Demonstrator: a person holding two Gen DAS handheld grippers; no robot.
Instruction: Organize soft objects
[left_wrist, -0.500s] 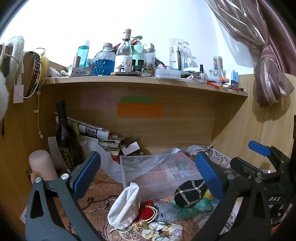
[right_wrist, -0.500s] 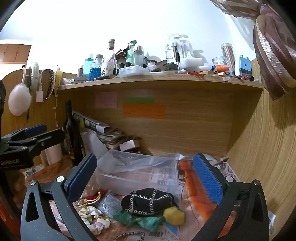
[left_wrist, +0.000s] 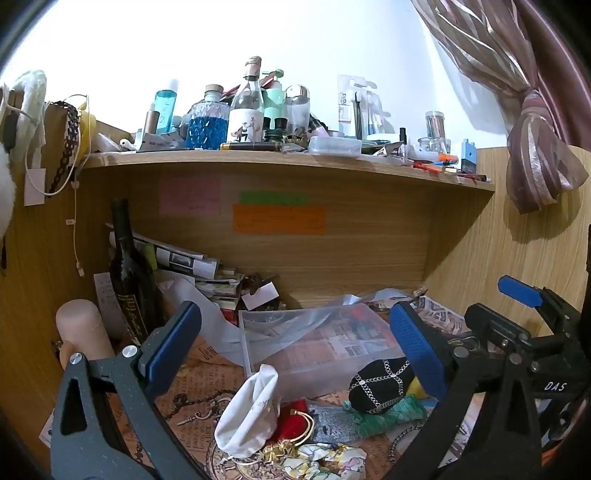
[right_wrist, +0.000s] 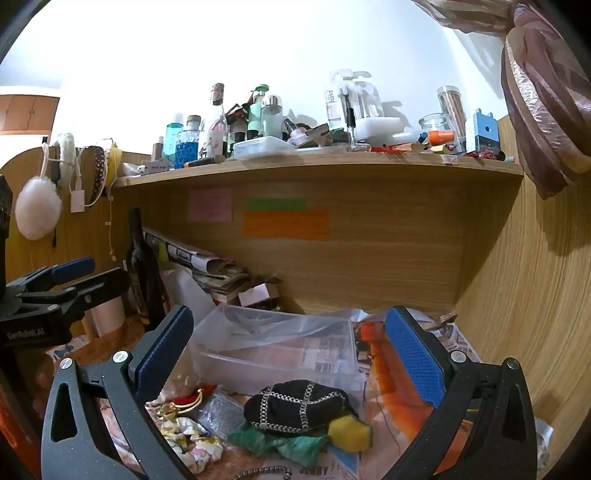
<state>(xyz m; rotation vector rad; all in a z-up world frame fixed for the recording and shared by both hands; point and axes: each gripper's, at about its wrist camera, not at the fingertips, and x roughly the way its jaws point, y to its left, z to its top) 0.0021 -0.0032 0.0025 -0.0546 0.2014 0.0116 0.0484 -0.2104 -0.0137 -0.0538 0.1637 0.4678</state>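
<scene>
A pile of soft things lies on the desk in front of a clear plastic bin (left_wrist: 314, 343) (right_wrist: 280, 350). It holds a white cloth pouch (left_wrist: 247, 417), a black pouch with chain trim (left_wrist: 380, 384) (right_wrist: 295, 406), a green knit piece (left_wrist: 388, 413) (right_wrist: 284, 443), a yellow sponge (right_wrist: 349, 432), a grey glitter pouch (right_wrist: 218, 410), a red pouch (left_wrist: 291, 421) and a floral scrunchie (left_wrist: 325, 458) (right_wrist: 192, 443). My left gripper (left_wrist: 295, 354) is open and empty above the white pouch. My right gripper (right_wrist: 291, 365) is open and empty above the black pouch.
A dark wine bottle (left_wrist: 129, 273) and a beige cylinder (left_wrist: 81, 336) stand at the left. Stacked papers (left_wrist: 184, 262) lie at the back. The shelf (left_wrist: 288, 158) above carries several bottles. A curtain (left_wrist: 535, 155) hangs at the right. The right gripper shows in the left wrist view (left_wrist: 517, 332).
</scene>
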